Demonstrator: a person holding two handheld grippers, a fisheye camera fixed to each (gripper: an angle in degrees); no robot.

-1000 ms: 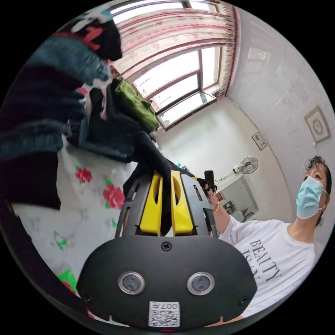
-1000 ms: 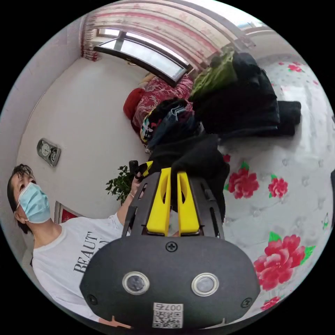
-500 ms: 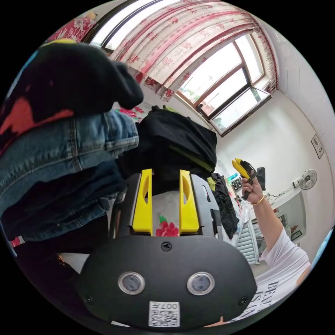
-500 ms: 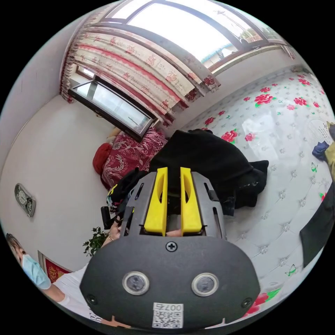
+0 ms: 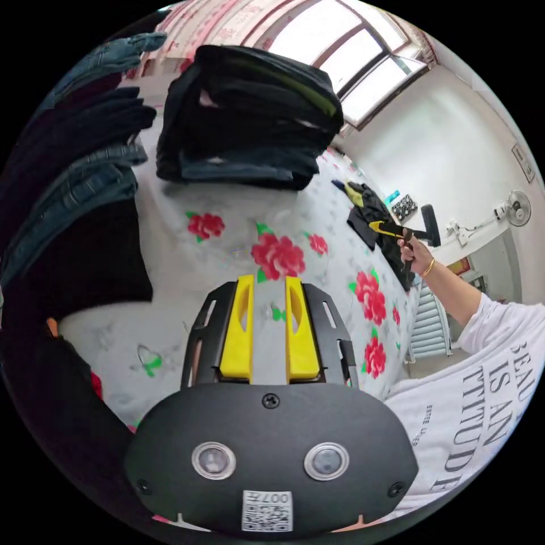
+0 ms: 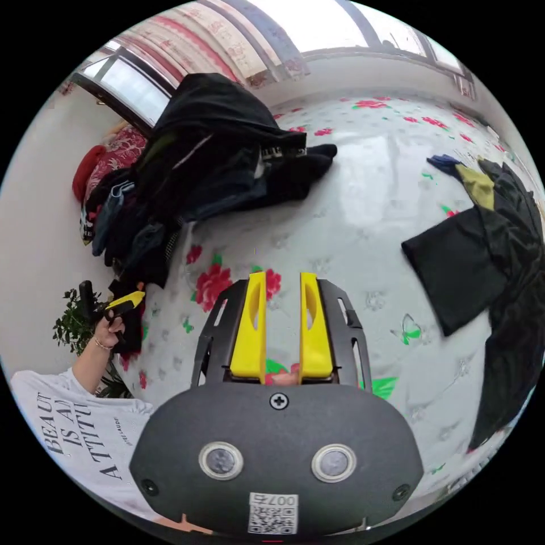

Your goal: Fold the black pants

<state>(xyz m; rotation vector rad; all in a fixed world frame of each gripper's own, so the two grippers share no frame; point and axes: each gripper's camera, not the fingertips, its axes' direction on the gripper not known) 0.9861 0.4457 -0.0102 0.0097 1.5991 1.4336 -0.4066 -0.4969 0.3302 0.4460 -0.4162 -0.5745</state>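
Covering most of both views, the flowered bed cover [image 6: 363,170] carries everything. Two stacks of folded clothes [image 5: 244,119] stand well beyond the left gripper [image 5: 269,284], whose yellow jaws are parted with nothing between them. Black pants [image 6: 454,272] lie loose, off to one side of the right gripper [image 6: 281,281], apart from it; its jaws also gape empty.

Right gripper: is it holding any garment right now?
No. The right gripper has its jaws apart with only the flowered bed cover visible between them.
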